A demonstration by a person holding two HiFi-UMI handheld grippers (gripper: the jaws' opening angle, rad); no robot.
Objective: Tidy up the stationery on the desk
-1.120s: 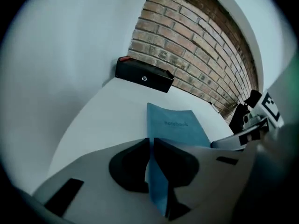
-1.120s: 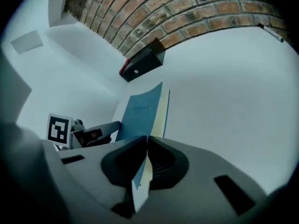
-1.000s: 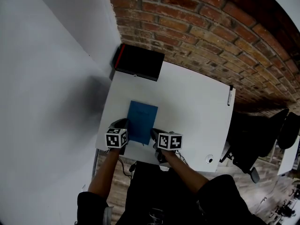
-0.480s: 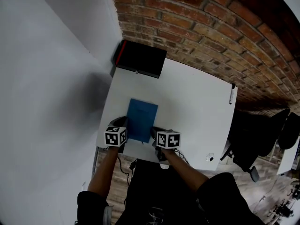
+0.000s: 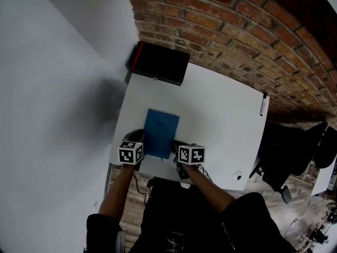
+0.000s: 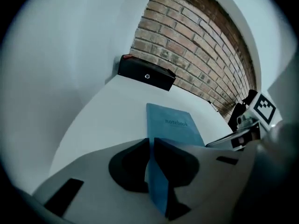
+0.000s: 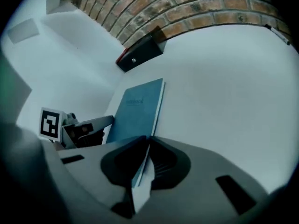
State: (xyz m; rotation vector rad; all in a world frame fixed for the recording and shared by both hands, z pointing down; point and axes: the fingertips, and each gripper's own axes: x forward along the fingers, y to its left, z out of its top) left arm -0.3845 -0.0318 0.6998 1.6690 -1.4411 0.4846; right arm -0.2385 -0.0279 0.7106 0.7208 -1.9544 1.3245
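Note:
A blue notebook [image 5: 161, 133] lies over the near middle of the white desk [image 5: 221, 125], held at its two near corners. My left gripper [image 5: 141, 141] is shut on its near left corner, where the cover [image 6: 173, 125] runs away from the jaws. My right gripper [image 5: 176, 147] is shut on the near right corner, and the notebook [image 7: 138, 106] shows its white page edge there. A black box [image 5: 160, 64] with a red edge stands at the desk's far left corner against the brick wall. A pen [image 5: 262, 104] lies at the desk's far right edge.
A white wall [image 5: 58, 99] runs along the desk's left side and a brick wall [image 5: 242, 41] along the back. A small white round object [image 5: 237, 176] sits near the front right corner. A dark office chair [image 5: 295, 152] stands to the right of the desk.
Both grippers and the notebook between them have shifted slightly away from me across the desk. The grip at both corners is unchanged.

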